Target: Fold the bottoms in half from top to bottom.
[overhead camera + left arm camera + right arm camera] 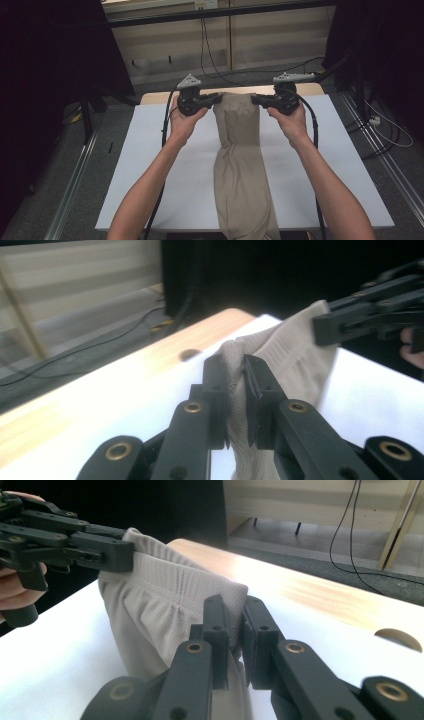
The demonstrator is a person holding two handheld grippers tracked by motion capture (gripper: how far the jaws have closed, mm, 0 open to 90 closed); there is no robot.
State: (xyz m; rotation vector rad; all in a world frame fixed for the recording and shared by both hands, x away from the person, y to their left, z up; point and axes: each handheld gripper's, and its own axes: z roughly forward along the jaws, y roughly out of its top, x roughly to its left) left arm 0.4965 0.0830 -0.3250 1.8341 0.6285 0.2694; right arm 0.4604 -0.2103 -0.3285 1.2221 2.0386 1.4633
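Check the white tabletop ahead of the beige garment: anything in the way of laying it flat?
Nothing visible. The left tool and right tool each pinch a top corner of the beige garment, and the white tabletop beside it is bare.

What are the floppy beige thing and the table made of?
The beige garment looks like soft knit fabric: fine mesh texture, ribbed stretchy band, limp folds. The table has a smooth white matte top, perhaps laminate or a sheet, with a light wood edge at the far side.
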